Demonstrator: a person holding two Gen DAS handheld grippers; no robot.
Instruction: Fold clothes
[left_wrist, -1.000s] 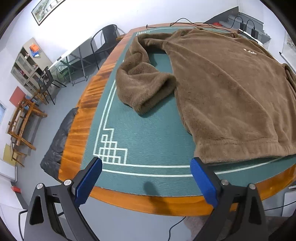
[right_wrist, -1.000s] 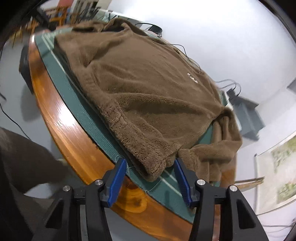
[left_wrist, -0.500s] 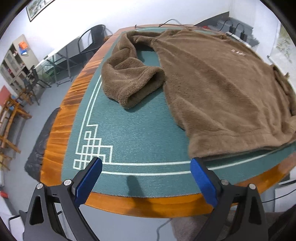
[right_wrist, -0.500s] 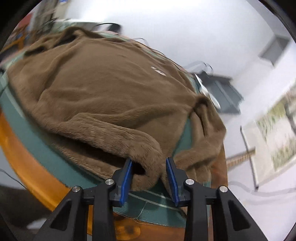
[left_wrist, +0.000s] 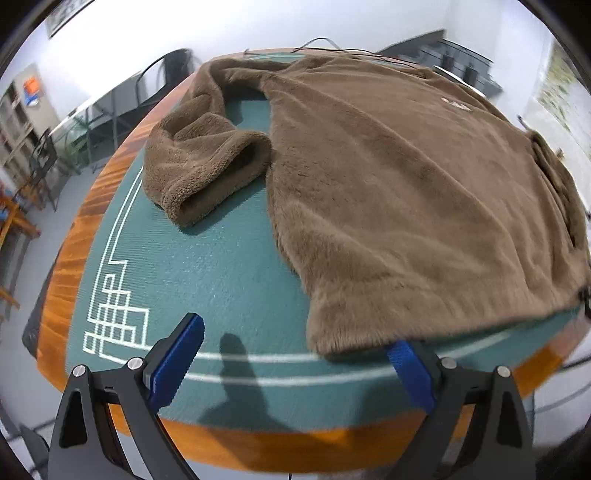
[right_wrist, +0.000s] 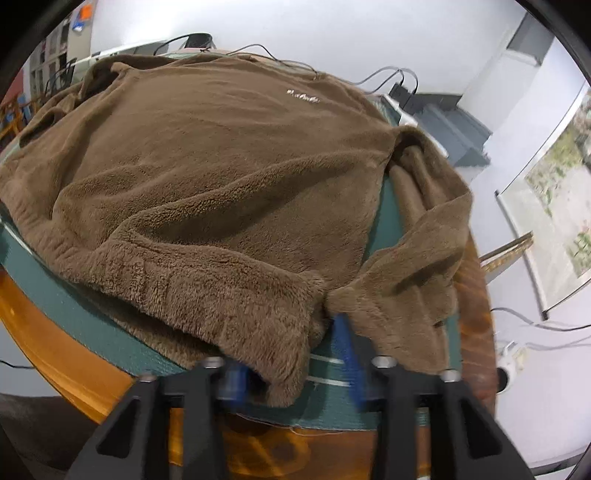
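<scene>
A brown fleece sweater (left_wrist: 388, 184) lies spread on a green mat (left_wrist: 207, 273) on a wooden table. Its left sleeve (left_wrist: 199, 166) is bunched at the far left. My left gripper (left_wrist: 291, 362) is open, with its right finger at the sweater's near left hem corner. In the right wrist view the sweater (right_wrist: 207, 166) fills the frame. My right gripper (right_wrist: 291, 354) has its jaws around the near right hem corner (right_wrist: 280, 332), closing on the fleece. The right sleeve (right_wrist: 417, 266) lies beside it.
The table's orange wooden rim (left_wrist: 258, 443) runs along the near edge. Cables (right_wrist: 388, 77) lie at the far end of the table. A black chair (left_wrist: 173, 70) and shelves stand beyond the table's left side. A picture scroll (right_wrist: 554, 192) hangs on the right wall.
My left gripper has moved forward over the mat to the sweater's left hem corner. My right gripper has moved onto the right hem corner and narrowed around it.
</scene>
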